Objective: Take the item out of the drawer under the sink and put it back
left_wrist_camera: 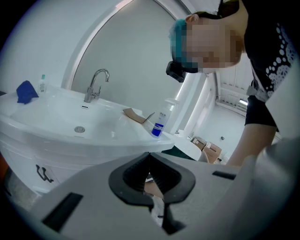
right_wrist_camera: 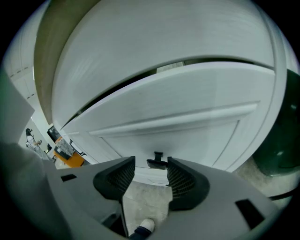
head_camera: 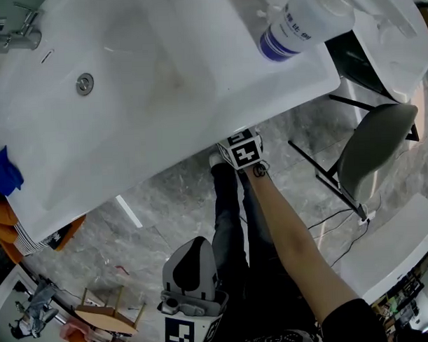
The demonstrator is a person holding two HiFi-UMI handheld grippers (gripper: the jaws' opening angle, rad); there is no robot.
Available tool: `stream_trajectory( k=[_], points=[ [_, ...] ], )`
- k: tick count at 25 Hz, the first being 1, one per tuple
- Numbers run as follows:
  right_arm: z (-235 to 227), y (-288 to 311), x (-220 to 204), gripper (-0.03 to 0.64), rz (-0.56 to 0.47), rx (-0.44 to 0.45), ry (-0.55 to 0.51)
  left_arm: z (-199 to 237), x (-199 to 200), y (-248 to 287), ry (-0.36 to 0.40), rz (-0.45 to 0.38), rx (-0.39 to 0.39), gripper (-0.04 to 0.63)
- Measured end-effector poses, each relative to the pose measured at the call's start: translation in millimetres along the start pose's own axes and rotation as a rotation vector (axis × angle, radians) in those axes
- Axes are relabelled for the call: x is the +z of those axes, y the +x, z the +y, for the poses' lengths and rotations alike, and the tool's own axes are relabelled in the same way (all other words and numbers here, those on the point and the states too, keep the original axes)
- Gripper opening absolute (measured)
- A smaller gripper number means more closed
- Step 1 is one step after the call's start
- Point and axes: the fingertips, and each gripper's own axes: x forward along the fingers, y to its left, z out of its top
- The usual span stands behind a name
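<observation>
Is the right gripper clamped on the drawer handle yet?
No, the right gripper stands open; the dark handle shows between its jaws, ungripped.

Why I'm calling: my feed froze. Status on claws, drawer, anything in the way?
Left claw shut, empty. Right claw open, either side of drawer handle, not clamped. Item not in sight. Nothing blocking the handle.

Nothing you can actually read here, honestly. The plastic bottle point(head_camera: 303, 20) on the sink point(head_camera: 197, 97) top has dark print above its blue band point(head_camera: 274, 45), but it's too small and blurry to make out. Same story in the left gripper view. The marker cube point(head_camera: 243, 150) on the right hand-held gripper point(right_wrist_camera: 146, 176) carries only black-and-white square code patterns.
</observation>
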Motion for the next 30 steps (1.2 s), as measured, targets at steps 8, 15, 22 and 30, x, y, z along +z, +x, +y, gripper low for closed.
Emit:
stream_trajectory(
  k=[8,15,22,30],
  points=[
    [-13,6,2,0.150,-0.002,-0.136,-0.025,11,1,2,0.003,-0.015,0.021,0.005],
    [-13,6,4,0.152,-0.034,-0.122,-0.008,13,-4,11,0.007,0.006,0.016,0.005],
    [-12,6,5,0.150,-0.038,-0.109,-0.020,11,-29,39,0.126,0.079,-0.015,0.005],
    [-12,5,4,0.150,-0.008,-0.124,-0.038,12,-35,59,0.213,0.125,-0.075,0.005]
  ],
)
